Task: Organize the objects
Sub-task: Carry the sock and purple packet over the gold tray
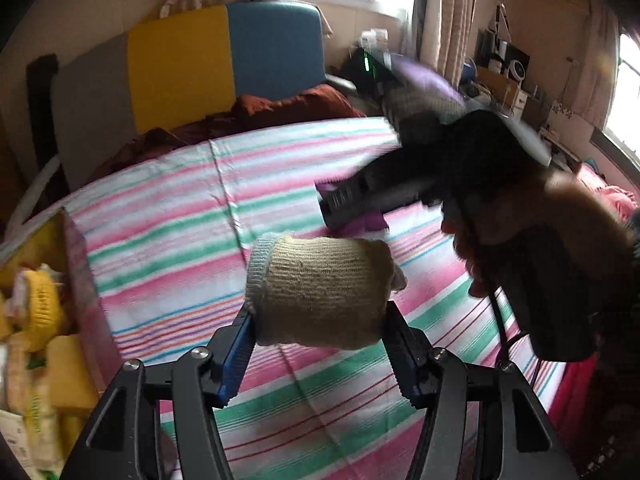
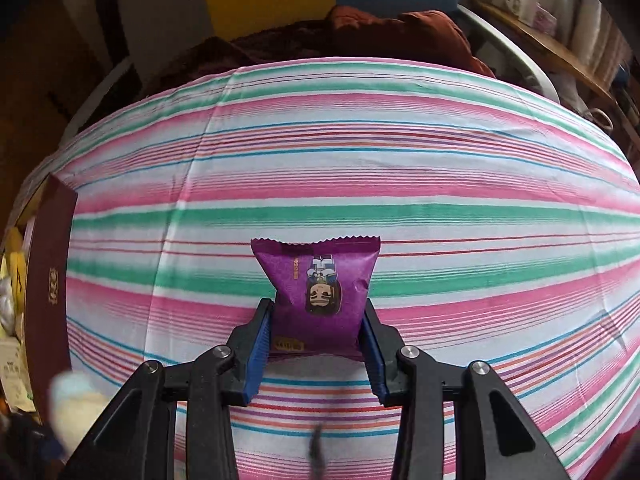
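A rolled beige knitted sock (image 1: pixel 320 280) with a pale blue cuff is held just above the striped bedsheet (image 1: pixel 180 216), and my left gripper (image 1: pixel 320 312) is shut on it, pads pressing both sides. A purple snack packet (image 2: pixel 320 284) with a cartoon face sits between the blue pads of my right gripper (image 2: pixel 318 312), which is shut on it above the sheet. In the left wrist view the right gripper (image 1: pixel 340 204) appears blurred at the right, held by a person's hand (image 1: pixel 560 220), with the purple packet (image 1: pixel 368 220) under its tips.
An open dark red box (image 2: pixel 48 280) stands at the sheet's left edge, holding several yellow packets (image 1: pixel 40 308). A rust-brown blanket (image 1: pixel 296 106) lies at the head of the bed before a grey, yellow and blue headboard (image 1: pixel 180 64). Cluttered shelves (image 1: pixel 504 72) stand at the right.
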`<state>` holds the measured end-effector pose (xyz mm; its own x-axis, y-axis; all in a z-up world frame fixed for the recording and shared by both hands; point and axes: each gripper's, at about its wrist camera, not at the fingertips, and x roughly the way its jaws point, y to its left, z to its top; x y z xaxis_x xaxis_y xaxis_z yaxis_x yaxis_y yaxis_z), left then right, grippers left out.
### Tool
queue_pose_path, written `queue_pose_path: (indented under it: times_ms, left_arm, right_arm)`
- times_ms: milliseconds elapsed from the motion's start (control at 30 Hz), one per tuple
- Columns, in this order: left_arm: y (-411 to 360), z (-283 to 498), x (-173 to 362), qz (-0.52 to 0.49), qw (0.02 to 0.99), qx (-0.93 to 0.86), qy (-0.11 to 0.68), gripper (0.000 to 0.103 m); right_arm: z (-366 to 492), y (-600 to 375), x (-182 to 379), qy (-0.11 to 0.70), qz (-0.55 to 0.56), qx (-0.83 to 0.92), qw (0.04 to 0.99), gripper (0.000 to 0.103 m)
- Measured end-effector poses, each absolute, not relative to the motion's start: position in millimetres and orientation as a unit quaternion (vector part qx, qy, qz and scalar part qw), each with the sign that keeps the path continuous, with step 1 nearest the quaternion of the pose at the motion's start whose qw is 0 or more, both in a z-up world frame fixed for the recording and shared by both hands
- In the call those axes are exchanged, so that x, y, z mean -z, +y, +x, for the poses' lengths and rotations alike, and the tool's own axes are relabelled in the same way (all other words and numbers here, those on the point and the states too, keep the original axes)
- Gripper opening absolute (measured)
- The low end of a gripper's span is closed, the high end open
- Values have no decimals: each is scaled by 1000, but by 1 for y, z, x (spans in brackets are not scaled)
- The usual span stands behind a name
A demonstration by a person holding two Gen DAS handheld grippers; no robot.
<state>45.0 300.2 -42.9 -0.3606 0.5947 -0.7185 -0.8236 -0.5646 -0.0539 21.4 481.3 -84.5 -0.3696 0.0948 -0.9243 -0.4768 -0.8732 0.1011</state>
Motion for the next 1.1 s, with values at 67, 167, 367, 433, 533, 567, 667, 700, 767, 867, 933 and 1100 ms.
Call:
queue_pose_path:
  times_ms: [67, 167, 367, 433, 533, 567, 667, 700, 767, 867, 933, 1100]
  left_arm:
    - [291, 44, 34, -348, 433, -817, 157, 61]
    - [277, 42, 21, -338, 422, -828, 151, 61]
    - [255, 33, 5, -325, 401, -845, 139, 61]
    - [241, 34, 0, -324, 393, -850, 135, 61]
    - [227, 29, -3, -322, 380, -857, 132, 61]
    - [219, 27, -5, -322, 374, -860, 129, 61]
    - [203, 22, -6, -324, 361, -866, 123, 61]
    - [198, 19, -6, -326, 358, -867, 118, 61]
    - [187, 18, -6, -329, 352, -869, 111, 61]
    - [170, 13, -4, -335, 342, -873, 98, 61]
    - [157, 9, -3, -338, 334, -876, 88, 61]
    - [116, -8, -2, -351, 304, -884, 54, 61]
  right_arm:
    - [20, 477, 85, 173, -535, -810, 169, 41]
    - [21, 467, 84, 157, -538, -813, 158, 41]
    - [16, 449, 86, 134, -542, -817, 141, 41]
    - [16, 445, 86, 134, -543, -817, 138, 41]
    - [16, 437, 85, 128, -548, -817, 121, 41]
    - [16, 433, 85, 128, -550, -817, 119, 41]
    - [15, 424, 87, 132, -554, -813, 116, 41]
    - [11, 422, 88, 136, -556, -812, 114, 41]
    - [12, 414, 88, 145, -558, -810, 108, 41]
    - [13, 400, 87, 158, -559, -809, 92, 41]
    - [14, 391, 84, 166, -557, -809, 84, 41]
    - [25, 365, 66, 186, -528, -826, 65, 41]
